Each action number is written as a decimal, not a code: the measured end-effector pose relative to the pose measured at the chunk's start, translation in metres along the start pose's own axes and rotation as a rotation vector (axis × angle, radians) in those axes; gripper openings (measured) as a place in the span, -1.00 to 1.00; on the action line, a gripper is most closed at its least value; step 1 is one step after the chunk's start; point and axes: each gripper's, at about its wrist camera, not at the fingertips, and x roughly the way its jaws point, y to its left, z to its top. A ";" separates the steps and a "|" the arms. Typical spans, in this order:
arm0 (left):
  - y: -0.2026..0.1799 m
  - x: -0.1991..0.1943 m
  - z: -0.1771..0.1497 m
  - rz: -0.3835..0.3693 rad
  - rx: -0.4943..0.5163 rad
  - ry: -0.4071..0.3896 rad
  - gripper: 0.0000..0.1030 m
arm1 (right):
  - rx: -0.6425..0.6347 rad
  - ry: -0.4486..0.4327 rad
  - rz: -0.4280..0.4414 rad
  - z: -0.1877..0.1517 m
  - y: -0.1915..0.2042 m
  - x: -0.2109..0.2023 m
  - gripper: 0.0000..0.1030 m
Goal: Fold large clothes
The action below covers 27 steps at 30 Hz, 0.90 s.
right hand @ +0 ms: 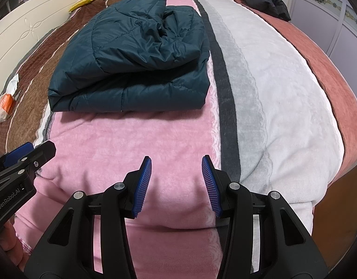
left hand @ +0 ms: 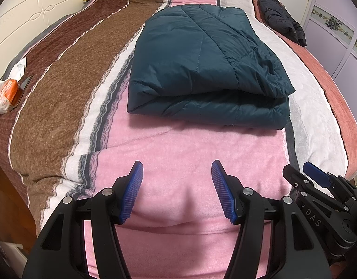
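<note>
teal jacket lies folded on bed; left gripper, right gripper jaws spread, empty; press top layer flat, square edges.

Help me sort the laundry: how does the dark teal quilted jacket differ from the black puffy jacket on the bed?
The dark teal quilted jacket is folded into a neat, layered rectangle; the black puffy jacket lies bunched in a loose heap. The teal one sits mid-bed on the pink stripe of the striped blanket, in front of both open grippers; the black one lies at the far right edge. Both are padded and touched by neither gripper.
</note>
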 end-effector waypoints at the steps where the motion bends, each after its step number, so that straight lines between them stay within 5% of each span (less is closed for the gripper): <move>1: 0.000 0.000 0.000 0.000 0.000 0.000 0.15 | 0.000 0.000 0.000 0.000 0.000 0.000 -0.12; 27: 0.000 -0.001 0.002 0.005 0.004 -0.006 0.15 | -0.001 0.005 0.001 -0.001 0.001 0.001 -0.12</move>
